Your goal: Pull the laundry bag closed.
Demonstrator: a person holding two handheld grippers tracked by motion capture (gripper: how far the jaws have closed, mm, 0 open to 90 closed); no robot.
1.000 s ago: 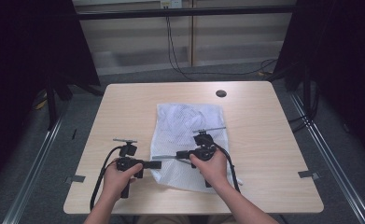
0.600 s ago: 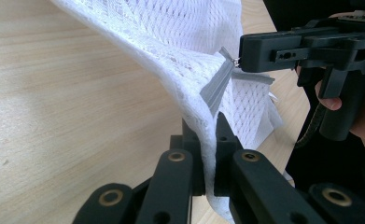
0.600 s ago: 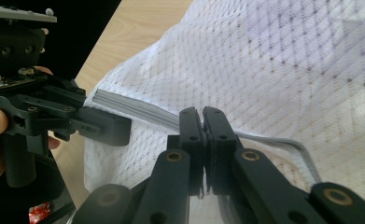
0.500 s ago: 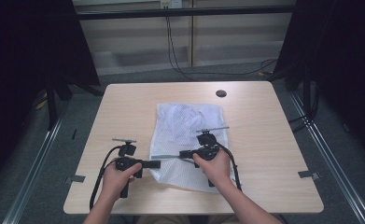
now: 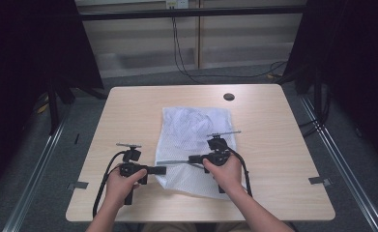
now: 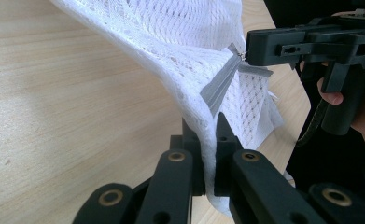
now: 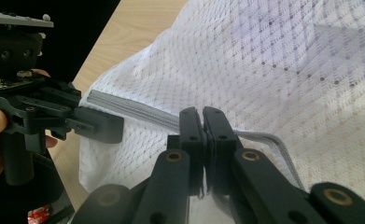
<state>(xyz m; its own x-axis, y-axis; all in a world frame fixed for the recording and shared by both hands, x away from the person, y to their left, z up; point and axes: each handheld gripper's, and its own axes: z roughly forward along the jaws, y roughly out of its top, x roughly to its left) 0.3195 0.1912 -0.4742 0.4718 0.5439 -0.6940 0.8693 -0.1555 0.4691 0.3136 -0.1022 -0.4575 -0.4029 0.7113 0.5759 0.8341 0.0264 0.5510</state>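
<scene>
Nearest the person, two hands come in over the tabletop (image 5: 128,111) edge, and the left gripper (image 5: 161,169) has its jaws pressed together on the near left edge of the mesh bag (image 5: 196,130), white netting bunched between them in the left gripper view. Just beside it, the right gripper (image 5: 192,158) is clamped on the zipper (image 7: 133,111), its jaws closed tight around what looks like the pull end of that grey strip; the exact part held is hidden between them. The bag lies flat in the middle of the pale wooden tabletop, its near left corner lifted and stretched between the two grippers. This looks like a light, floppy thing: open honeycomb netting, soft, sagging wherever it is not held, and likely to snag or slide. The zipper tape is the firmer line, ribbed and grey, so the best hold seems to be the fabric close to the zipper on one side and the pull on the other. Farther back, the bag's far end lies wrinkled, and a small dark round disc (image 5: 229,96) sits near the tabletop's far edge.
</scene>
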